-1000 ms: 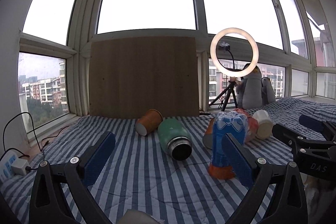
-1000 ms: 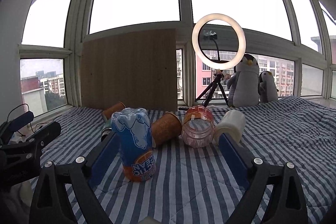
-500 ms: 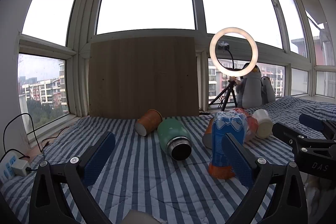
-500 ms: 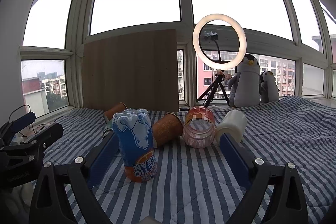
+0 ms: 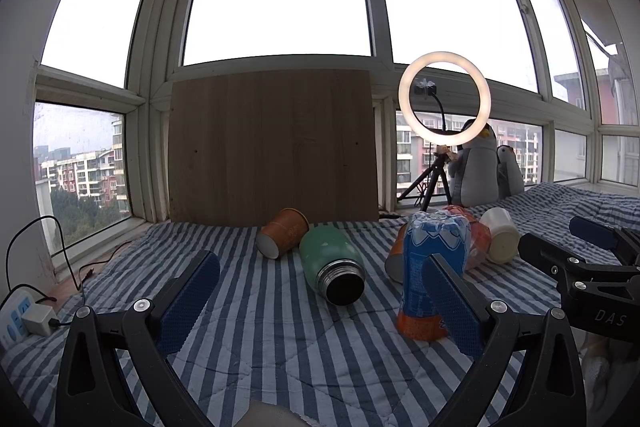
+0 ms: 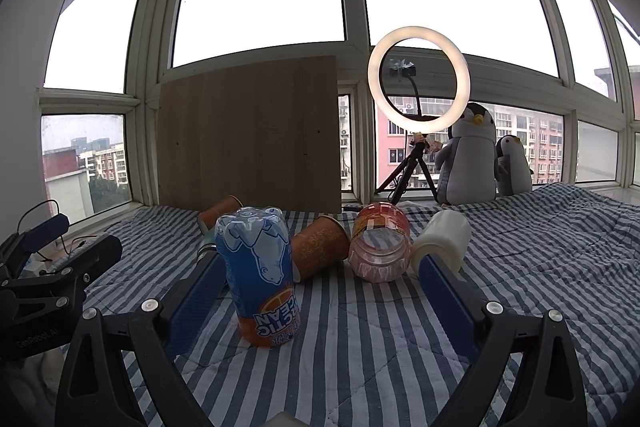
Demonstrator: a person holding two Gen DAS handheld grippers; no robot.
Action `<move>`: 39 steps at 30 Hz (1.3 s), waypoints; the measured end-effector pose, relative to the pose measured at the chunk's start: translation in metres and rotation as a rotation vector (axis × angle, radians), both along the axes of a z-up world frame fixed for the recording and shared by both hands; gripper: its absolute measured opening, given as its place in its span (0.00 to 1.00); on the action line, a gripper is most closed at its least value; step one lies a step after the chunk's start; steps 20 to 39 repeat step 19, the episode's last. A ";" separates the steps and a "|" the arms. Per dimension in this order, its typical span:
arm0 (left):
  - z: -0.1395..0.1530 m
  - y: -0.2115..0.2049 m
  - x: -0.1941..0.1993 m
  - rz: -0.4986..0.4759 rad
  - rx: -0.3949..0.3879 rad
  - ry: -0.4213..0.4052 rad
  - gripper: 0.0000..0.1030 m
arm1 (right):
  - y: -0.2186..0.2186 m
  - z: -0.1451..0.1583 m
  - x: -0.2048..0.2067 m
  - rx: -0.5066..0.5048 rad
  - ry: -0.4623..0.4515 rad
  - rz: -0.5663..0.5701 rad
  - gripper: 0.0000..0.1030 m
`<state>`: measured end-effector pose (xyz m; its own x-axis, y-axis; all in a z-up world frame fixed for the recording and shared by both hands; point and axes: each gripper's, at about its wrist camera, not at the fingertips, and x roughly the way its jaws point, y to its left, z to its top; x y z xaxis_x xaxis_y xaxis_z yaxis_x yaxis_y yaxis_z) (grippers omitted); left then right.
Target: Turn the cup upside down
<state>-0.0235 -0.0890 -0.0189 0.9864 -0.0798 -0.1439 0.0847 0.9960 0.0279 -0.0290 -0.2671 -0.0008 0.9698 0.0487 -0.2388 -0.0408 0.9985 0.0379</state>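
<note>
Almost nothing has shifted in 1 second: both the left gripper [image 5: 320, 301] and right gripper [image 6: 320, 293] stay spread and empty (neither touching anything), while the blue cup [image 6: 262, 275] already stands inverted on the striped quilt [image 6: 400, 347].

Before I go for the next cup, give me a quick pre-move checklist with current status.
1. Left gripper jaws open, nothing held: ok.
2. Right gripper jaws open, nothing held: ok.
3. Blue cup already upside down, standing: ok.
4. Green flask on its side, mouth toward the camera: not ok.
5. Two orange paper cups lying down: not ok.
6. Pink jar and white cup lying down: not ok.
</note>
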 end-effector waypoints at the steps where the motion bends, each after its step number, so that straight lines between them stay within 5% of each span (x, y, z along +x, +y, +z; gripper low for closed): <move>1: 0.000 0.000 0.000 0.000 0.000 0.000 1.00 | 0.000 0.000 0.000 0.000 0.001 -0.001 0.93; 39: -0.002 0.000 0.001 -0.005 0.002 0.004 1.00 | 0.001 0.000 0.000 0.000 0.000 -0.001 0.93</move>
